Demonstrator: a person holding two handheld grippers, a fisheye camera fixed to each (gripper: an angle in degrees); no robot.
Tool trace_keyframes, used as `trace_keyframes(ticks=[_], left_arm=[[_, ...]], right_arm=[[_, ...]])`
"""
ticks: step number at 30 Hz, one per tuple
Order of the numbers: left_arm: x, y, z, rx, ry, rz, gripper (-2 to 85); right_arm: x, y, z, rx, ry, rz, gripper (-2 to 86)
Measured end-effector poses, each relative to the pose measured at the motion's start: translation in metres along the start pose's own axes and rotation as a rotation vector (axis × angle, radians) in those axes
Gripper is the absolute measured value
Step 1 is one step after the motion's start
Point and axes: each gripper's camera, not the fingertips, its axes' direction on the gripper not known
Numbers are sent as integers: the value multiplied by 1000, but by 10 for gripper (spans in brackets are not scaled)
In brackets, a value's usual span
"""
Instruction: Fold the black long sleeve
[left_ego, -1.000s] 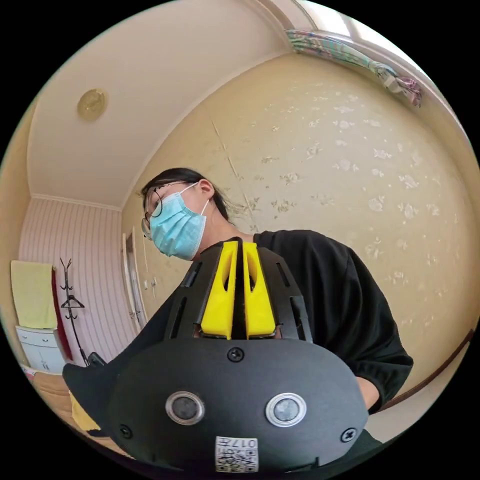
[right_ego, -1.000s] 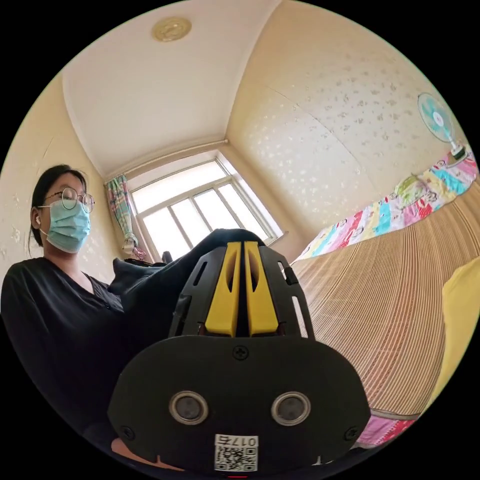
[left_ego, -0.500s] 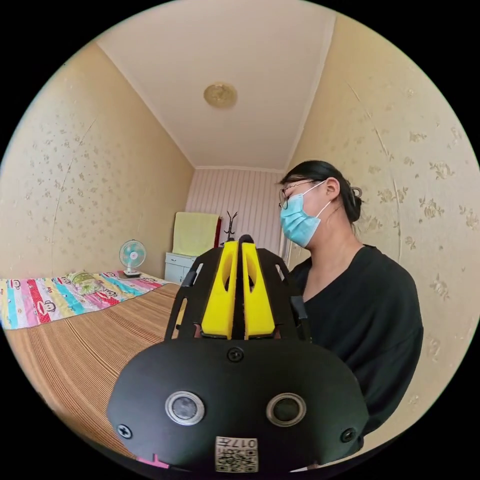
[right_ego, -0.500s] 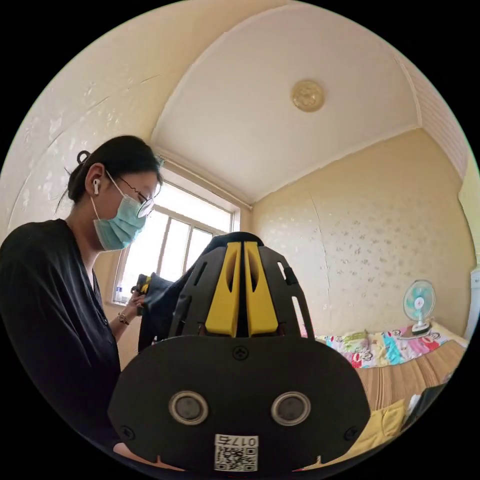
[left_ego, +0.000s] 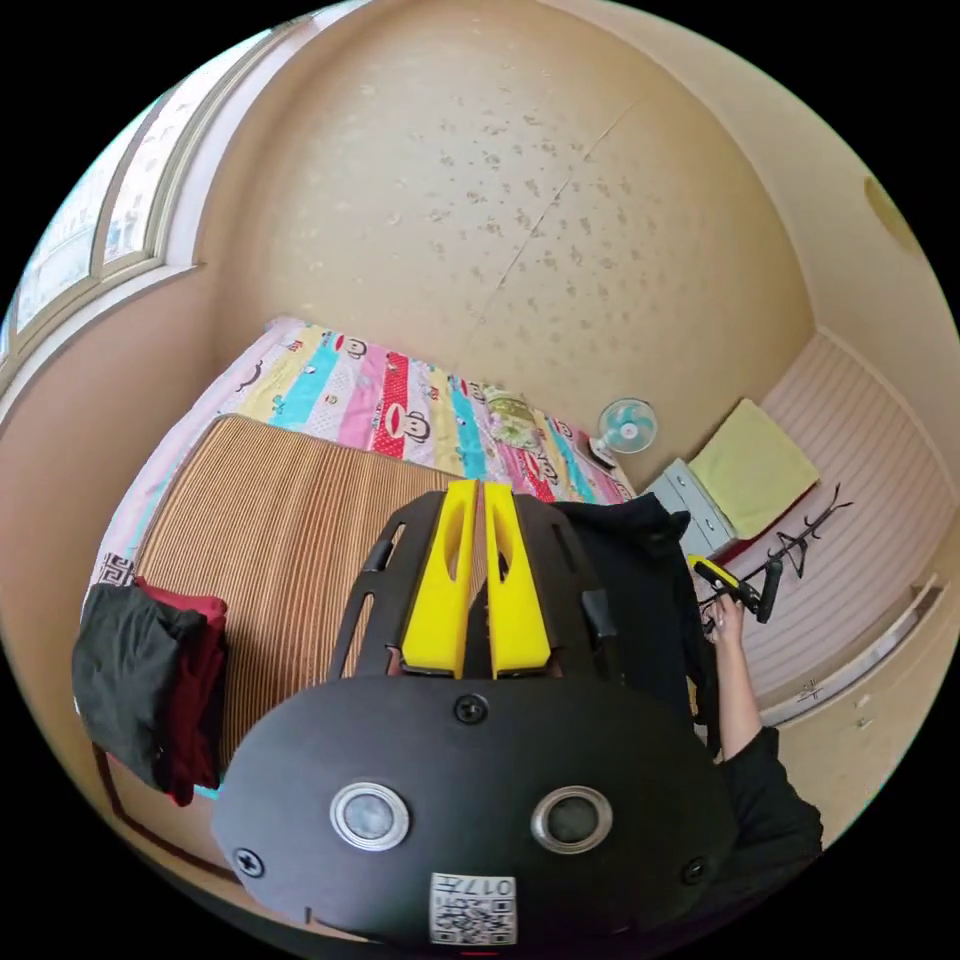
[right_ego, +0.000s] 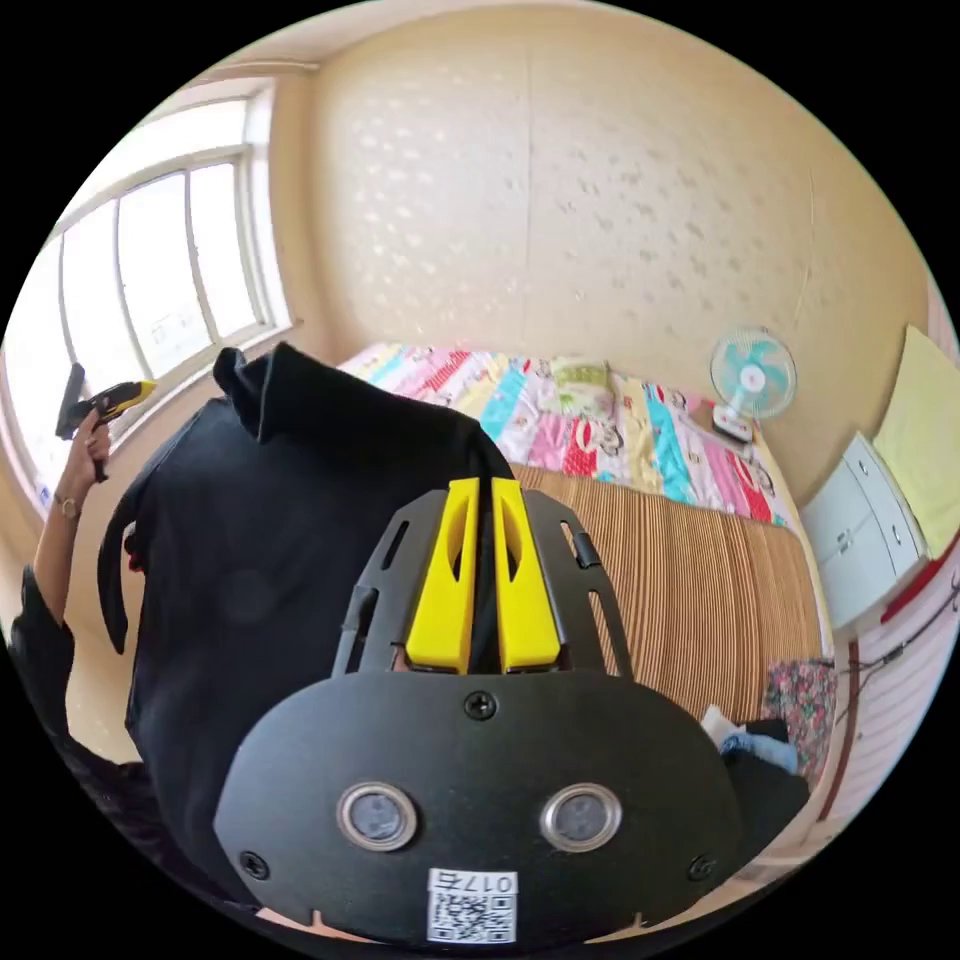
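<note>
Left gripper view: the left gripper (left_ego: 478, 490) has its jaws pinched on the black long sleeve (left_ego: 640, 590), which hangs beyond them above the mat (left_ego: 290, 540), probably lifted to spread.

Right gripper view: the right gripper (right_ego: 483, 487) likewise clamps the garment draping leftward.

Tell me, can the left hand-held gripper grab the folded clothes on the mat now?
Probably not yet. The left hand-held gripper looks shut on the shirt, held up above the mat; the folded clothes lie off to one side. It would have to let go first.
</note>
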Motion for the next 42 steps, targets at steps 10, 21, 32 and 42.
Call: trace_keyframes(ticks=[10,21,32,42], left_arm=[[29,229,241,-434,82,261,12],[21,356,244,-363,-115,329,-6],[-42,414,126,-318,-187,127,-8],[-68,425,87,-334,-195,91,-6]], right_arm=[[-141,193,253,-330,-55,-149,64],[-245,286,325,-264,234,-383,20],[-171,373,285,-123,-479,199,15],[-134,385,196,-77,-232,122,33]])
